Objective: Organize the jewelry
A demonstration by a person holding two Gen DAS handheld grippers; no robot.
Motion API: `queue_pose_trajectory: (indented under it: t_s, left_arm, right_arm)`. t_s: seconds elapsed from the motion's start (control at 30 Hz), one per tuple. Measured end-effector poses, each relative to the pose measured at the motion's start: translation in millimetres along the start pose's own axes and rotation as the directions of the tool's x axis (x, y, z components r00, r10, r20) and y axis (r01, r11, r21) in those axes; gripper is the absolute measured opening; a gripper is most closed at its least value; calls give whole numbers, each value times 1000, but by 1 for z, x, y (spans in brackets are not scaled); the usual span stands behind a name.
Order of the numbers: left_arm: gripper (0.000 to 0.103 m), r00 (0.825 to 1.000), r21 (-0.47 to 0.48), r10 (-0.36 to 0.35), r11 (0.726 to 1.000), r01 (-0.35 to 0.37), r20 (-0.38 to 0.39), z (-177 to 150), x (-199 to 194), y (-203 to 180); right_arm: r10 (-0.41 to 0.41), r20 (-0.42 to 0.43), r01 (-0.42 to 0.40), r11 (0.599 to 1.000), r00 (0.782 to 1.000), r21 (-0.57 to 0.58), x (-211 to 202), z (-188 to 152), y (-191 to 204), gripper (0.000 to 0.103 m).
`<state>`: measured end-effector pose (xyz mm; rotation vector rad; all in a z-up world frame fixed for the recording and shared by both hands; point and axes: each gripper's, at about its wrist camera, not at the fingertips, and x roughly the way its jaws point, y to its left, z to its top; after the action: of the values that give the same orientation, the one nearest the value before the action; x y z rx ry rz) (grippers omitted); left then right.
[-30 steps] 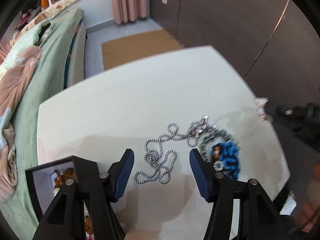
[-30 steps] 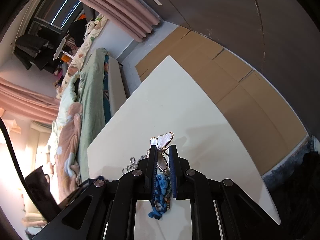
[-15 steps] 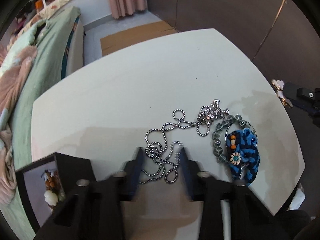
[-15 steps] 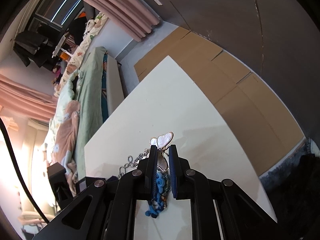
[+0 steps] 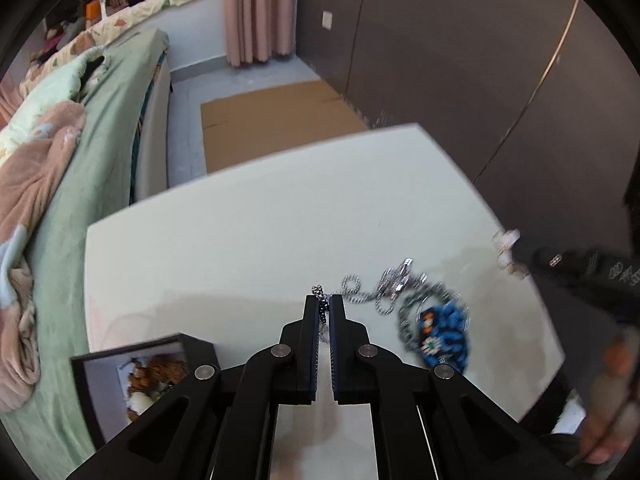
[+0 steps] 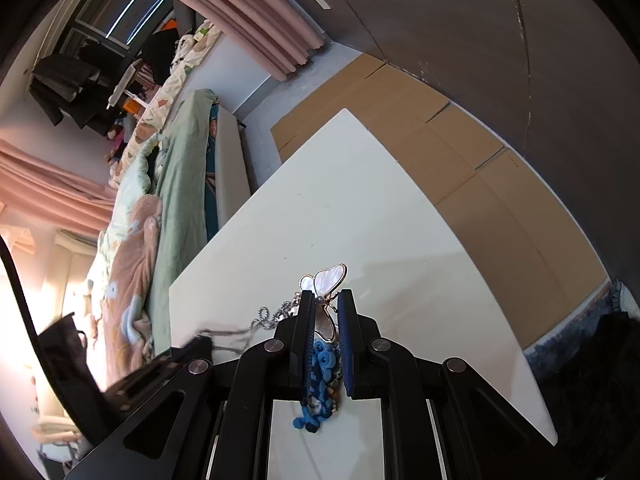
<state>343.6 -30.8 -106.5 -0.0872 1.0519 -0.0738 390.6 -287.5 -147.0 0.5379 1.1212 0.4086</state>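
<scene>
We see the right hand-held gripper [image 6: 325, 298] clamped on a pearly butterfly pendant [image 6: 326, 280]. Blue beads [image 6: 320, 364] sit below, the silver chain [image 6: 264, 320] trails toward nine o'clock over the white surface [image 6: 360, 208].

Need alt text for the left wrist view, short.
The left gripper is shut on a silver chain above a white table. The chain trails right to a blue beaded piece, blurred by motion. An open black box of jewelry sits at lower left, and the right gripper holds a pale butterfly ornament at the right edge.
</scene>
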Motion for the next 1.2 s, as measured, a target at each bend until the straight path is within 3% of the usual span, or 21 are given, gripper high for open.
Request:
queue_pose_trajectory:
  t_s: [0.4, 0.83, 0.97, 1.2]
  left_arm:
    - [4, 977, 18, -31, 999, 28, 212, 34, -93, -9]
    - [4, 922, 33, -33, 999, 22, 387, 44, -179, 3]
    - [4, 907, 13, -6, 1000, 1, 420, 42, -199, 18]
    - [4, 898, -27, 5, 1000, 8, 440, 34, -216, 43]
  right_arm:
    - [35, -10, -35, 999, 999, -32, 1, -7, 13, 13]
    - [70, -9, -70, 996, 998, -61, -1, -14, 26, 13]
    - [70, -17, -72, 995, 997, -74, 3, -16, 32, 13]
    - [68, -18, -70, 993, 998, -97, 4, -21, 42, 13]
